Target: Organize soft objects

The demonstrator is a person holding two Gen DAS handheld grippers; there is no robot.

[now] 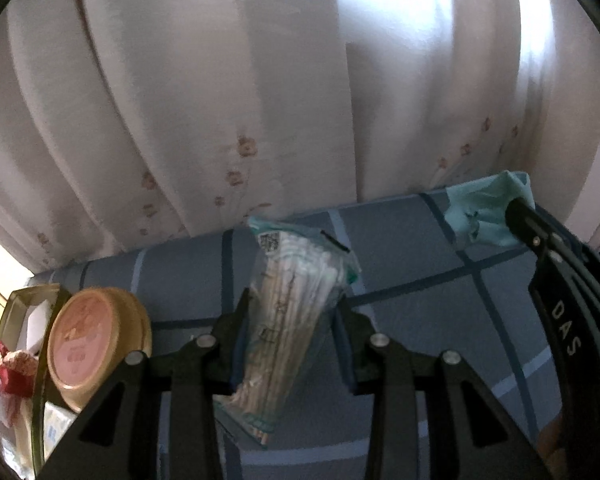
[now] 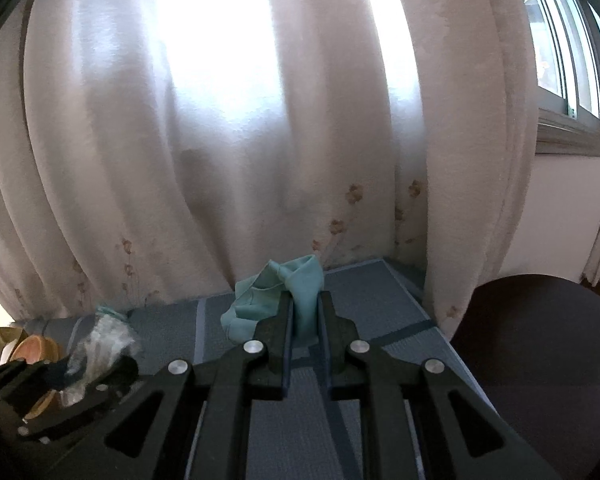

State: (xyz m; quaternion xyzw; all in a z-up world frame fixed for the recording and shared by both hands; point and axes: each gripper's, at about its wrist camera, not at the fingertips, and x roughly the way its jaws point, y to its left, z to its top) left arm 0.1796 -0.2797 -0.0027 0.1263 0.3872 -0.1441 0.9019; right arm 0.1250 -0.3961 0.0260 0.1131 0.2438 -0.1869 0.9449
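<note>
My left gripper [image 1: 290, 304] is shut on a clear plastic bag of cotton swabs [image 1: 288, 300] and holds it upright above the blue checked cloth [image 1: 420, 308]; the bag also shows in the right wrist view [image 2: 104, 340]. My right gripper [image 2: 305, 300] is shut on a crumpled teal cloth [image 2: 276, 300], lifted a little off the surface near the curtain. In the left wrist view the teal cloth [image 1: 484, 208] sits at the tip of the right gripper's fingers [image 1: 520, 216], to the right of the bag.
A round wooden box with a pink lid [image 1: 96, 336] and an open container with red fabric items [image 1: 16, 364] stand at the left. A white flowered curtain [image 1: 260, 100] hangs behind. A dark round seat [image 2: 540, 340] is at the right, a window [image 2: 560, 40] above it.
</note>
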